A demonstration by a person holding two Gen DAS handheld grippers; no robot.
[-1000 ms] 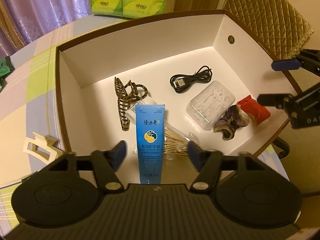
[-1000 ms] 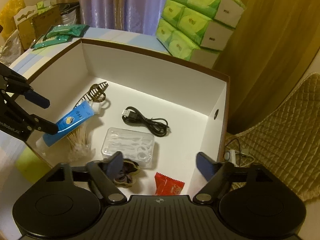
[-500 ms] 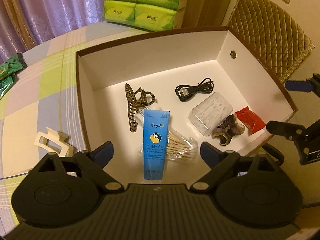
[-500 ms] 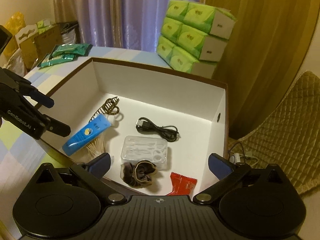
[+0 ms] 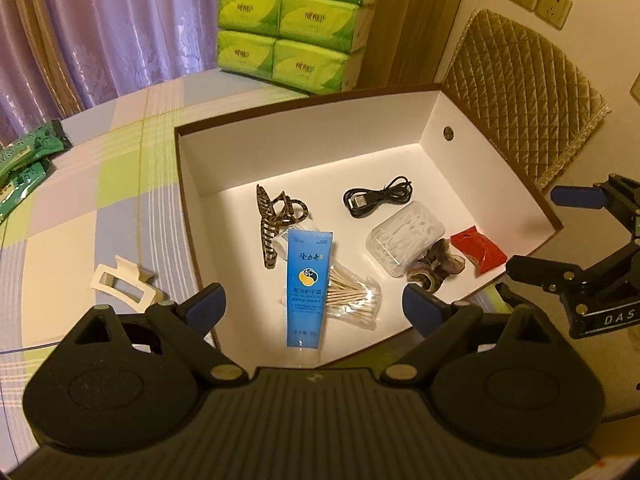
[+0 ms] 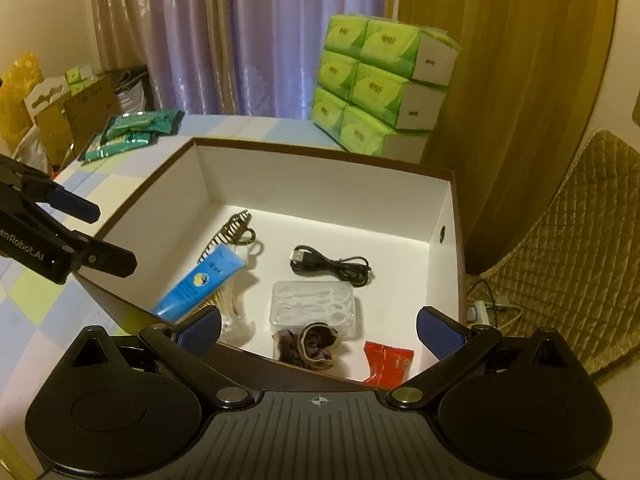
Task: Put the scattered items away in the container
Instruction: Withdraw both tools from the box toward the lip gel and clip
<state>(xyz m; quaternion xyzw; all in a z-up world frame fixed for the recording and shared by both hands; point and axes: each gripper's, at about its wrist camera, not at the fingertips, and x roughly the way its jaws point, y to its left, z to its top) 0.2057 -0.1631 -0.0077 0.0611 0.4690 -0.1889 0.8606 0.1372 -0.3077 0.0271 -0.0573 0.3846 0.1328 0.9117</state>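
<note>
Both tools empty, fingers spread wide: left tool (image 5: 314, 307) and right tool (image 6: 319, 331) hang above the near rim of the white cardboard box with brown edging (image 5: 432, 136). One stray remains: cream plastic hair claw clip (image 5: 120, 285), lower left of the left wrist frame, on the checked desk (image 5: 100, 184) just beside the box's left wall. Plan: swing the left tool over, pinch across the narrow body, lift clear of the wall.
</note>
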